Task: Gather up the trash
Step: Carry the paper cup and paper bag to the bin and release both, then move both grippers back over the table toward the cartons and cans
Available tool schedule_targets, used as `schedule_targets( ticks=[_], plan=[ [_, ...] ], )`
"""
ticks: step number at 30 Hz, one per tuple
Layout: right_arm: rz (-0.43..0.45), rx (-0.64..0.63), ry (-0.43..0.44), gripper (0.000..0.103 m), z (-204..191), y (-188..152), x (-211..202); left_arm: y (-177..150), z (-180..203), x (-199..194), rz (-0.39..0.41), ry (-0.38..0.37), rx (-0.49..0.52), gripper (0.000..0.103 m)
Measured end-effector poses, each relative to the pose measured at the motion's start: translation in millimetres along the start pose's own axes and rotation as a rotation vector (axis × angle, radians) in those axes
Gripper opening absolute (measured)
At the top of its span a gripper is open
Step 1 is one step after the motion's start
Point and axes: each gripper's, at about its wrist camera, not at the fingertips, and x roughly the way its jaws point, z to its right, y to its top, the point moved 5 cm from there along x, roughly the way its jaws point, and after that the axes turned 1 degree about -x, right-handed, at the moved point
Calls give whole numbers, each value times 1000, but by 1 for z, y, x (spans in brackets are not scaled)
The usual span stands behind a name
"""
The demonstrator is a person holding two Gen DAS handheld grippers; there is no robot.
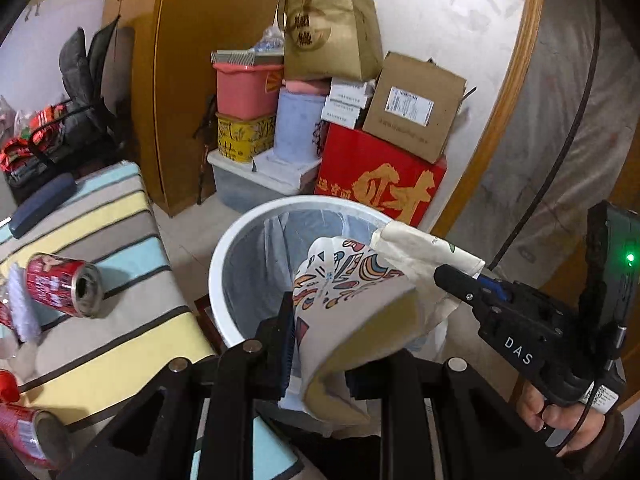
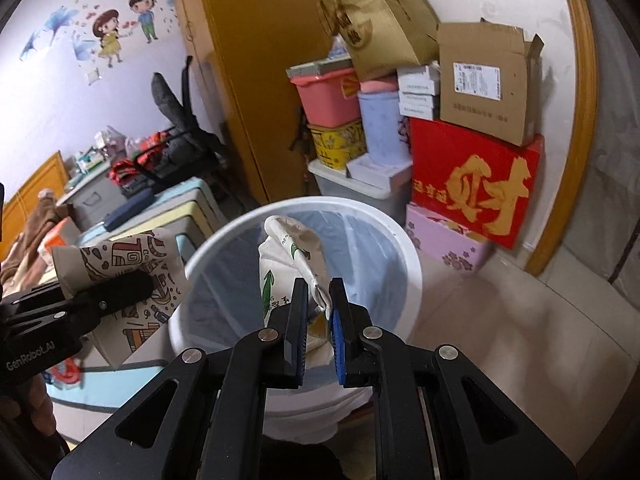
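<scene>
Left gripper [image 1: 320, 344] clamped on patterned paper cup [image 1: 344, 280], right gripper [image 2: 318, 320] clamped on crumpled white bag [image 2: 288, 256], both over white bin [image 2: 412, 280].

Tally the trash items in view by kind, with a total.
Red cans lying on the striped cloth: 2, one farther off and one at the near edge
Patterned paper wrapper in the left tongs: 1
White bag in the right tongs over the bin: 1
Total: 4
</scene>
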Motion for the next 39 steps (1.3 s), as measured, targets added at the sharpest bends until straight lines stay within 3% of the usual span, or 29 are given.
schedule_targets(
  ticks=[3, 5, 6, 7, 10, 15, 27, 31, 39],
  plan=[
    [-27, -12, -12, 14, 1, 0, 6, -1, 0, 7, -6, 16, 13, 24],
    [-41, -11, -13, 15, 2, 1, 10, -2, -1, 10, -15, 20, 13, 41],
    [-45, -10, -10, 17, 2, 1, 11, -2, -3, 10, -16, 19, 8, 59],
    [-48, -8, -7, 17, 2, 0, 11, -2, -5, 10, -13, 19, 1, 63],
    [-60, -12, -17, 20, 3, 0, 15, -1, -8, 9, -7, 16, -10, 63],
    [-59, -15, -25, 39, 3, -1, 11, -4, -11, 1, -1, 22, -17, 63],
    [3, -15, 28, 42, -22, 3, -10, -20, -30, -44, 50, 78, -44, 64],
    [24, -25, 46, 43, -35, 2, -18, -26, -35, -64, 80, 142, -22, 64],
    [39, -64, 109, 48, -68, -4, -27, -47, -64, -104, 128, 184, -92, 64]
  ],
)
